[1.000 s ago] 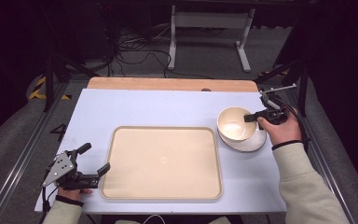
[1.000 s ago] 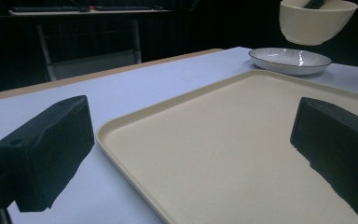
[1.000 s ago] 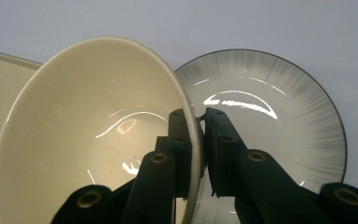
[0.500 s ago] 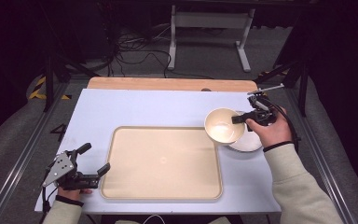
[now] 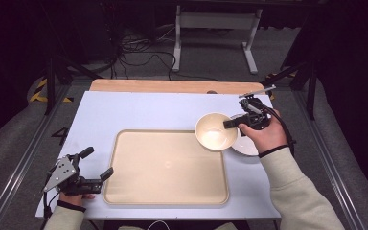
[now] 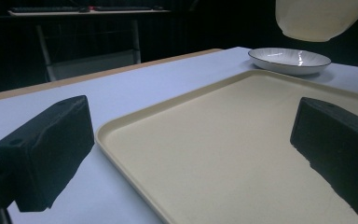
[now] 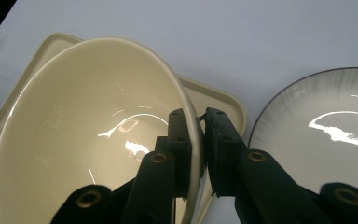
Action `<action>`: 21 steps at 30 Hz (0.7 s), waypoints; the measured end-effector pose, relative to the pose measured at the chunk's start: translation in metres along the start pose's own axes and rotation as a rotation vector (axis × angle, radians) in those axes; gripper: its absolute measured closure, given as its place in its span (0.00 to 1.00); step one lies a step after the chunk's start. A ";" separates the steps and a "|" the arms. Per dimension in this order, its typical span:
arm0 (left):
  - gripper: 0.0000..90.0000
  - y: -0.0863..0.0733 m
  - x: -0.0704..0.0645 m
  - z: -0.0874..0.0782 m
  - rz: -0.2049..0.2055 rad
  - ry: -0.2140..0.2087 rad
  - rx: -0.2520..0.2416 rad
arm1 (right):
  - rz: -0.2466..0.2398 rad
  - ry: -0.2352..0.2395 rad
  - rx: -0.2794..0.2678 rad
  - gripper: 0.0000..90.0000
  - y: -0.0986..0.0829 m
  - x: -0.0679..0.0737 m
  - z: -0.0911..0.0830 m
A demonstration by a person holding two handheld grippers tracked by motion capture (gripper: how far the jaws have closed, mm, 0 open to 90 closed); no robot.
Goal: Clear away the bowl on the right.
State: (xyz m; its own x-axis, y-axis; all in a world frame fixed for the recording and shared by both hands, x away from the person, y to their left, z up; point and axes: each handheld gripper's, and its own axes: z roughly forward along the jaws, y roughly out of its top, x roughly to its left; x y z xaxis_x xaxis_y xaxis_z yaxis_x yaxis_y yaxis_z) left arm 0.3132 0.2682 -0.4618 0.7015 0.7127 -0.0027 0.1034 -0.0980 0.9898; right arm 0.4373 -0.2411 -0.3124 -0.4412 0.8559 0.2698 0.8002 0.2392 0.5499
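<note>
A cream bowl [image 5: 215,131] hangs in the air over the tray's far right corner, with my right gripper [image 5: 229,123] shut on its rim. In the right gripper view the jaws pinch the bowl [image 7: 88,135] wall from inside and outside at the gripper [image 7: 196,126]. A white plate [image 5: 247,145] with a dark rim lies on the table just right of the bowl; it also appears as the plate [image 7: 326,130] and the plate [image 6: 289,59]. The cream tray [image 5: 165,165] lies mid-table. My left gripper [image 5: 98,163] rests open at the tray's left edge, nothing between its jaws.
The white tabletop [image 5: 139,110] has a wooden strip [image 5: 172,86] along its far edge. Metal rails run along both sides of the table. A desk frame and cables stand on the floor beyond.
My right gripper has lifted the bowl off the plate and carried it left, toward the tray. The left gripper has stayed in place.
</note>
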 end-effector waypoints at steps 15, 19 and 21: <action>0.00 0.000 0.000 0.000 0.001 0.000 0.000 | -0.045 0.068 0.010 0.90 0.008 0.035 0.017; 0.00 0.000 0.000 0.000 0.001 -0.001 -0.001 | -0.050 0.085 0.011 0.90 0.009 0.042 0.020; 0.00 0.000 0.000 0.000 0.000 -0.001 -0.002 | -0.053 0.089 0.013 0.90 0.009 0.044 0.021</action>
State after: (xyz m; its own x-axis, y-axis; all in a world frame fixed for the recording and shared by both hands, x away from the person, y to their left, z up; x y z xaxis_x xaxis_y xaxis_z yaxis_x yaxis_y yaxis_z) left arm 0.3133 0.2682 -0.4619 0.7020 0.7122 -0.0030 0.1025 -0.0968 0.9900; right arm 0.4336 -0.1913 -0.3116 -0.5169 0.7980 0.3097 0.7798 0.2897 0.5550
